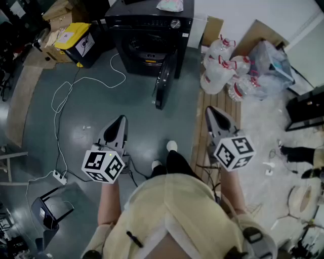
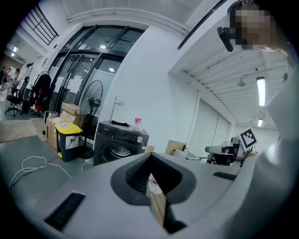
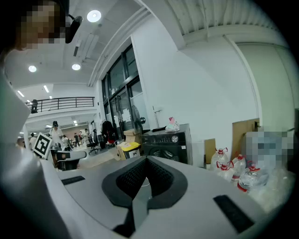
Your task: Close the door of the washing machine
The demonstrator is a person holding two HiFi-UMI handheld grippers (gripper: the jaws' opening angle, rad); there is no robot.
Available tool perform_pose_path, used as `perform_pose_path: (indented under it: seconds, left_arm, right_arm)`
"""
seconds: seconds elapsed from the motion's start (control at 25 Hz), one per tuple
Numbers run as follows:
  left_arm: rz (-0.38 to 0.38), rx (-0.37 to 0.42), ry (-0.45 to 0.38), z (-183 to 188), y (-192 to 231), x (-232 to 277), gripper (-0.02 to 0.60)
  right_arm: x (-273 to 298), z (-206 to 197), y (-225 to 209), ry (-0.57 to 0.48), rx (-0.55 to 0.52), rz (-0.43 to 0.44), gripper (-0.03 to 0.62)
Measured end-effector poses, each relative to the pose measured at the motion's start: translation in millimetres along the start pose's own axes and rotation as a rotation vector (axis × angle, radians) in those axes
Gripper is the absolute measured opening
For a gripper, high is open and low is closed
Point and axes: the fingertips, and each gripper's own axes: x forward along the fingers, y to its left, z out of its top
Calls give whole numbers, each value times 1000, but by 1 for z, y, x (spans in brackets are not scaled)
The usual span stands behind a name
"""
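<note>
A black front-loading washing machine (image 1: 152, 33) stands at the far end of the grey floor. Its round door (image 1: 164, 83) is swung wide open toward me, edge-on. My left gripper (image 1: 120, 121) and right gripper (image 1: 211, 112) hover side by side well short of the machine, both shut and holding nothing. The left gripper view looks past the left gripper (image 2: 150, 158) to the washing machine (image 2: 119, 142) with its drum opening showing. In the right gripper view the right gripper (image 3: 145, 161) points toward the washing machine (image 3: 166, 144) further off.
A yellow-lidded bin (image 1: 78, 43) and cardboard boxes (image 1: 58, 12) stand left of the machine. Large water bottles (image 1: 217, 66) lie on wooden planks (image 1: 223, 109) at the right, beside plastic bags (image 1: 268, 66). A white cable (image 1: 66, 96) runs across the floor to a power strip (image 1: 59, 177).
</note>
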Motion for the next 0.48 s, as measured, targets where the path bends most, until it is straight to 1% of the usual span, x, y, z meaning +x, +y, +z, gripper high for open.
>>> perform_pose_path:
  seconds: [0.12,0.24,0.36,0.48]
  left_arm:
    - [-1,-1,-1,-2,-1,3,3]
    - [-18,-2,13,-8,-5,8,3]
    - [-47,15,30,-13,-12,16,3]
    - [-59,38,33,-14,-18,25,3]
  right_arm:
    - [1,-2,3,4,1,1,5]
    - [3,-6,6,10,-5,-2,5]
    - [7,-8,5,9,-8,-12,5]
    - [12,-7,1,0,-4,-14,5]
